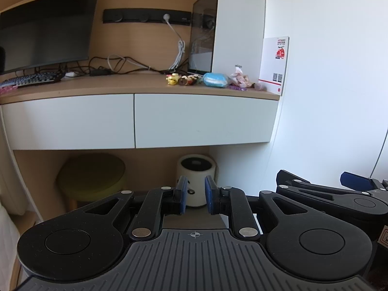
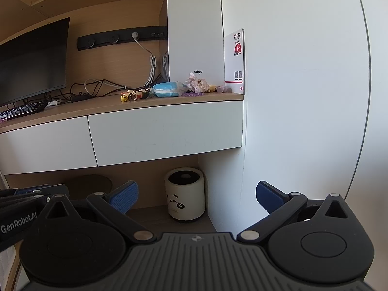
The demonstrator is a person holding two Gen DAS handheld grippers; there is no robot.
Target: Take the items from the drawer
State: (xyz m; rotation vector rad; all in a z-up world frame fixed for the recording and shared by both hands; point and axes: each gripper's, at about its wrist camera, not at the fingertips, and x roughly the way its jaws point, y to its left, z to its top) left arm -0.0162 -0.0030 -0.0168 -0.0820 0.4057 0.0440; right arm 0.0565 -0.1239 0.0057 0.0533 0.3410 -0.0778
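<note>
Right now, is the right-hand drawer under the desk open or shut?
Shut. The right-hand drawer has its white front level with the left drawer beside it, nothing inside showing.

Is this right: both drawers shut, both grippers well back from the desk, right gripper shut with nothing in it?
Not quite. The right gripper is open, fingers spread wide, as the right wrist view shows. The rest holds: both drawers shut, grippers back from the desk, nothing held.

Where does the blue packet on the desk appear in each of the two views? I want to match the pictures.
Left wrist view: the blue packet lies right of centre on the desk top, in front of the white computer case.
Right wrist view: the blue packet lies near the centre, left of the case's front.
Shared landmark: the white bin under the desk.
</note>
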